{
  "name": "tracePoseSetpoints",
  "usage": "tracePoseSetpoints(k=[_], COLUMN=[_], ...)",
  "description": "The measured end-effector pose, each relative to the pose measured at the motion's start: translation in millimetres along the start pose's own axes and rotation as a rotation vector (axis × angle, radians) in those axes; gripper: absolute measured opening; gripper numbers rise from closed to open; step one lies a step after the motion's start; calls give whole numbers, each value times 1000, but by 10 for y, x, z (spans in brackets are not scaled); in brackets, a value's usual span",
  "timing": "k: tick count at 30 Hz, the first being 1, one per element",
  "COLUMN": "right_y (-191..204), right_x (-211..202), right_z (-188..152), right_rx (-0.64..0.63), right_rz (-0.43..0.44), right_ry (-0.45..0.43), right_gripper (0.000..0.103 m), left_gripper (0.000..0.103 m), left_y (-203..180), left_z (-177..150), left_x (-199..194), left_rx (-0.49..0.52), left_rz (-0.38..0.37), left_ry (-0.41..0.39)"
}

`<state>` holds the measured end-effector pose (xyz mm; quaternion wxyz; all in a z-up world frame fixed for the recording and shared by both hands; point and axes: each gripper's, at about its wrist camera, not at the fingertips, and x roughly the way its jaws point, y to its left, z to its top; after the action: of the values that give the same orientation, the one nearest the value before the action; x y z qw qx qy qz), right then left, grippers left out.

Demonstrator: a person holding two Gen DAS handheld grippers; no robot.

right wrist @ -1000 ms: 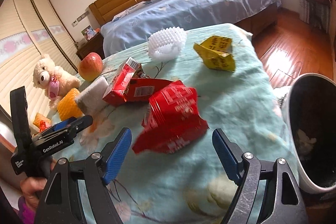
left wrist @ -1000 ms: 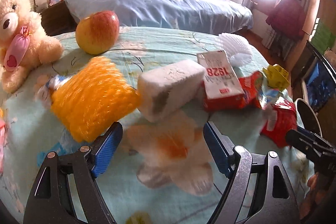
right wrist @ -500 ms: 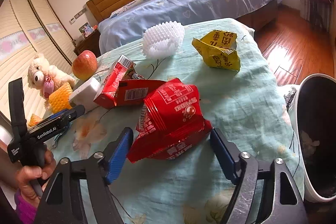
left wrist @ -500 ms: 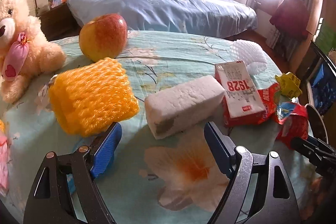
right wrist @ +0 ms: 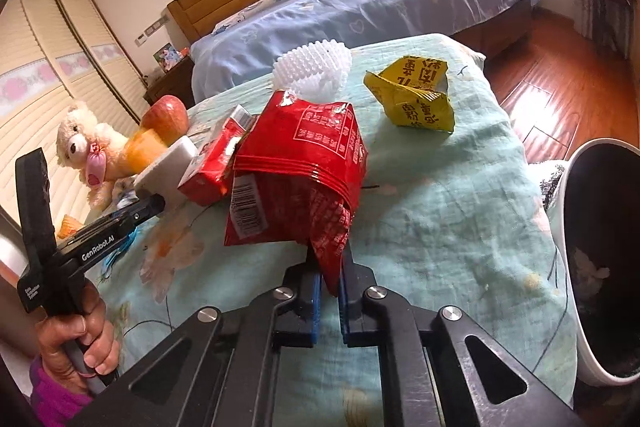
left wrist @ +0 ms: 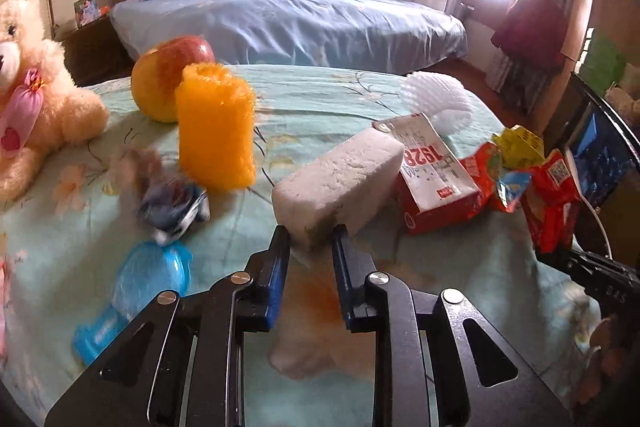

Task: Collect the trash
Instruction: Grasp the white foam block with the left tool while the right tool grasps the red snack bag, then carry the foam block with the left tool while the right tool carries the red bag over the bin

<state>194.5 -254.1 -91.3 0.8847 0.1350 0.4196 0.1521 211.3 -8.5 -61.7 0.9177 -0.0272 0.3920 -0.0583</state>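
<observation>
My left gripper (left wrist: 310,241) is shut on the near end of a white foam block (left wrist: 340,183) lying on the light green table cover. My right gripper (right wrist: 330,267) is shut on the lower corner of a red snack bag (right wrist: 304,171) and holds it lifted above the cover. Other trash lies on the table: a red and white carton (left wrist: 432,171), a yellow wrapper (right wrist: 412,99), a white foam fruit net (right wrist: 314,69), an orange foam net (left wrist: 216,127) and a crumpled blue wrapper (left wrist: 176,207). The white bin with a black liner (right wrist: 568,227) stands at the right edge.
An apple (left wrist: 168,83) and a teddy bear (left wrist: 28,99) sit at the back left of the table. A blue plastic piece (left wrist: 140,287) lies near my left gripper. A bed with blue sheets (left wrist: 288,19) stands behind. Wooden floor (right wrist: 560,83) lies to the right.
Both grippers closed: the left on the white foam block, the right on the red snack bag, which is now lifted. The orange net tipped upright and a crumpled blue wrapper appeared.
</observation>
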Motion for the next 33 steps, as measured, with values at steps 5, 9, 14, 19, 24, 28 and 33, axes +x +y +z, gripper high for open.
tracePoseSetpoints(k=[5,9,14,19,24,28,33], right_y=[-45,-126,-270,-437,-594,-709,-858], right_x=[-146,-277,-436,-564,-732,-821,-913], right_z=[-75,-158,-268,-332,-378,-401,-456], right_rx=[0,8,27,54,72,87,107], right_rz=[-2,-14,-40,-68,-101,-123,-153], right_ry=[-9,-14,-28,-39,-61,-70,-78], right_gripper=[6,6,6,6,6,6,6], left_gripper=[20,20,20,20,20,20,20], left_y=[-92,-134,-311,-581,-949,-1212,-1456], left_z=[-129,-233,-362,-417,-433,-435,-421], left_x=[-165,-291,-406,-478,-515,-495,-450], left_rx=[8,-8,12,57,120,164,204], left_rz=[-20,-35,-74,-125,-183,-217,-239], left_ry=[-11,-18,-7,-4,-2,3,10])
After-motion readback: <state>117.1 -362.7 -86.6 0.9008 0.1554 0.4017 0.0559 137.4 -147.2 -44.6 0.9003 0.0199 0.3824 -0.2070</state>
